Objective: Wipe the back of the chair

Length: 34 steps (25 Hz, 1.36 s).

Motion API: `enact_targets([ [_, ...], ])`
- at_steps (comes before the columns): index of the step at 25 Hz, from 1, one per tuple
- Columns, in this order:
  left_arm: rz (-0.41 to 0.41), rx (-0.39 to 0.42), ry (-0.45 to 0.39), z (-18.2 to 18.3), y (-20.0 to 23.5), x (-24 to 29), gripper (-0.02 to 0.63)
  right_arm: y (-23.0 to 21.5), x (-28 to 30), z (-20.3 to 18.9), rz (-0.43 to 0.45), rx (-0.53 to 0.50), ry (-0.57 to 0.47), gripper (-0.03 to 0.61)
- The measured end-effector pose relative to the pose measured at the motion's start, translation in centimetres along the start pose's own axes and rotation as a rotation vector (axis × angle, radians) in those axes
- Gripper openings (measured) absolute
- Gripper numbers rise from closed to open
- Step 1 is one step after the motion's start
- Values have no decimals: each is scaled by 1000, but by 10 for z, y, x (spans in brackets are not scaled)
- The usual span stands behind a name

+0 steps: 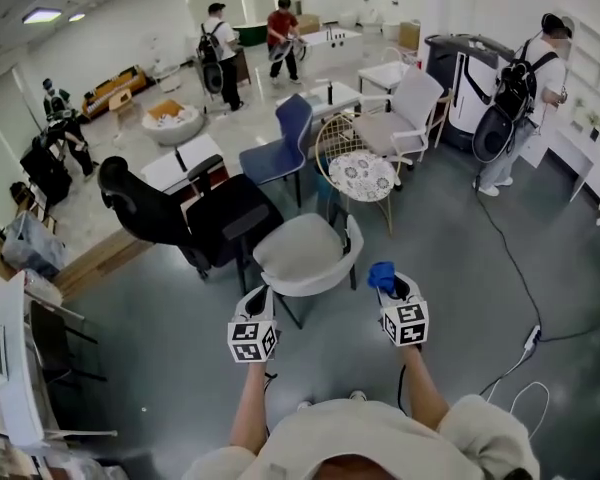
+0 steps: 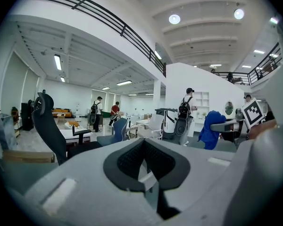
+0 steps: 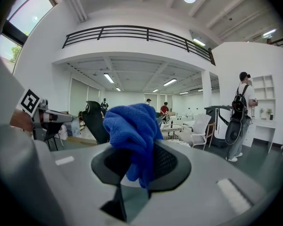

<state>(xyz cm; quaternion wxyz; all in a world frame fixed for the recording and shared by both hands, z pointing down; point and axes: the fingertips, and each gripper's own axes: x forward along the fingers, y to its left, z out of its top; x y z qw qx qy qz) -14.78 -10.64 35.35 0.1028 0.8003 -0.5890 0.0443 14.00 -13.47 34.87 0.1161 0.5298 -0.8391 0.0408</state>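
Light grey shell chair (image 1: 302, 256), dark legs, upright on floor, curved back at its right side. Blue microfibre cloth (image 3: 132, 131), bunched, pinched between jaws of right gripper (image 3: 139, 165), sticking up past them, near chair back; contact unclear.

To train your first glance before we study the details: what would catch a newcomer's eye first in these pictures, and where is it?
The bright blue cloth stands out first, clamped in the right gripper and bunched up above its jaws. Just ahead of it stands a white chair, with a black office chair to its left in the head view.
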Motion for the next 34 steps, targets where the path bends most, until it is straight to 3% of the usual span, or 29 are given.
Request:
enact_targets([
  [34, -2, 3, 0, 8, -8, 3, 1, 7, 5, 10, 25, -13, 2, 97],
])
